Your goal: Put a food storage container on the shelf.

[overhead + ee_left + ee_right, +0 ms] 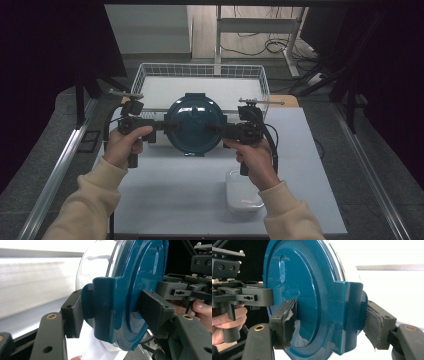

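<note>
A round container with a dark teal lid (195, 125) hangs above the table between my two grippers. Its clear bowl (97, 260) shows behind the lid (140, 277) in the left gripper view. My left gripper (172, 125) is shut on the lid's left latch tab (105, 312), with one pad on the lid face and the other behind the rim. From the opposite side, my right gripper (217, 129) is shut on the right latch tab (348, 315) in the same way. Each gripper view shows the other hand and its gripper beyond the lid.
A white wire basket (200, 70) stands at the back of the white table (175, 200), just beyond the held container. A small clear plastic box (242, 192) sits near the front right, under the right forearm. Metal rails run along both sides of the table.
</note>
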